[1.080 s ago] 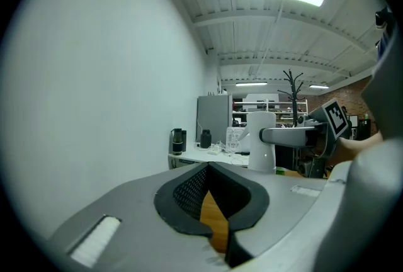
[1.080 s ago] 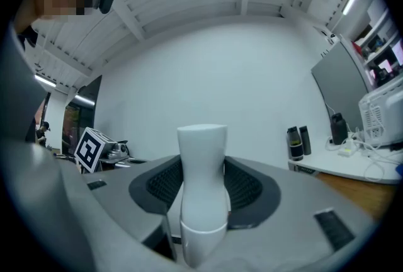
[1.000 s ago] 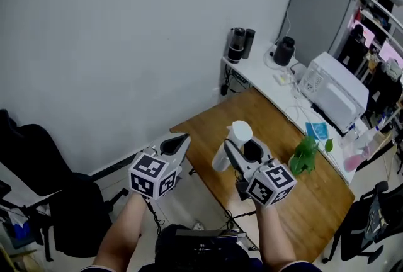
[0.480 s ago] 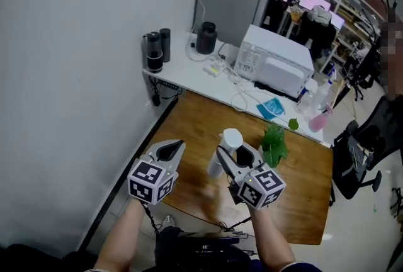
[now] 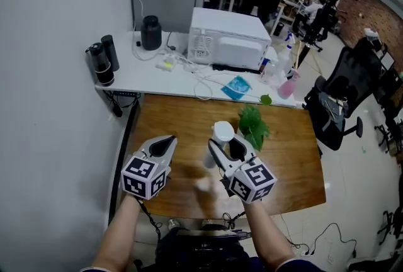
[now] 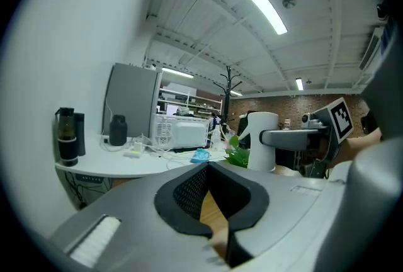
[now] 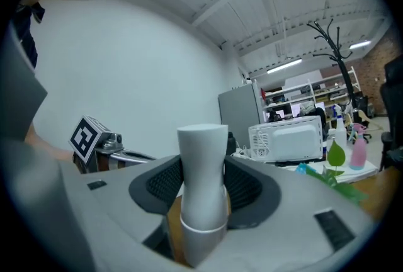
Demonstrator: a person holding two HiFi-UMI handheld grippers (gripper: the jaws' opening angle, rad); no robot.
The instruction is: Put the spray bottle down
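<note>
Your R tongs (image 5: pixel 228 148) clamp the white spray bottle (image 5: pixel 223 132) over the wood worktop (image 5: pixel 176 123); L tongs (image 5: pixel 167 140) closed, empty.

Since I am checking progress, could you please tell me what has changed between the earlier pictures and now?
The view swung round: the table, earlier slanted off to the right, now lies squarely ahead beneath the grippers. Nothing was grasped or released. The right gripper still holds the bottle upright; the left gripper stays shut and empty.
</note>
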